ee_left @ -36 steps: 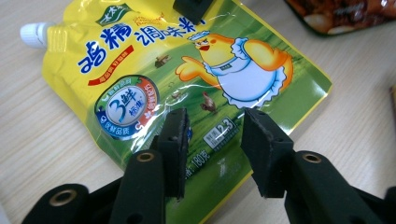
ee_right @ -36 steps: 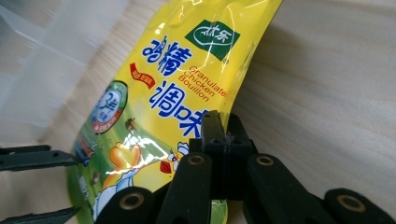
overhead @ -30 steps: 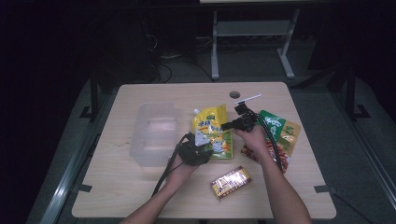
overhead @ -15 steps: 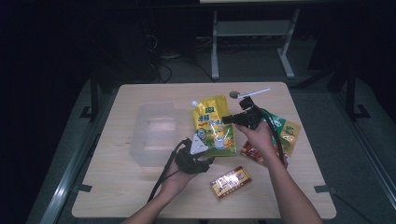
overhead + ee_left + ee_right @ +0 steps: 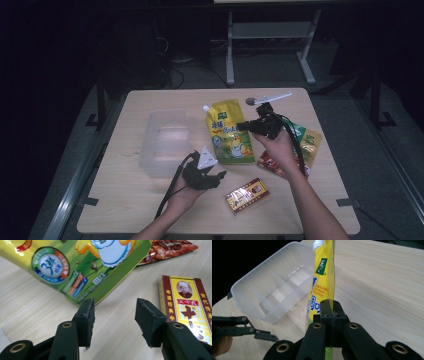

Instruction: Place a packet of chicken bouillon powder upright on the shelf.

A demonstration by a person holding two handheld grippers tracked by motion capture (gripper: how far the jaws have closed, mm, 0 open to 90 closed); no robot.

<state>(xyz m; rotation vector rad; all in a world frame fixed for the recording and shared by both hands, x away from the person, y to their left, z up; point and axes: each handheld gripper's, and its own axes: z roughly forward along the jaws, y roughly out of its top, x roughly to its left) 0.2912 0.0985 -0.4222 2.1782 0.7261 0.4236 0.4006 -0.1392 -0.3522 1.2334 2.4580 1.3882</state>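
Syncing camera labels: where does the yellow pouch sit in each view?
High view: yellow pouch at table centre, its right edge at the right gripper.
Left gripper view: top of picture, its lower corner just above the open fingers.
Right gripper view: edge-on at centre, pinched between the shut fingers.
Shared landmark: the wooden table, which all three views show; the clear plastic box appears in the high and right gripper views.

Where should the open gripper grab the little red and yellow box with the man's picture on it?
Best bet: across its two long sides, near the middle. The box lies flat on the table with bare wood along both long edges, so the left hand-held gripper, jaws apart and nothing between them, could come straight down from above. Its jaws may need to open wider first.
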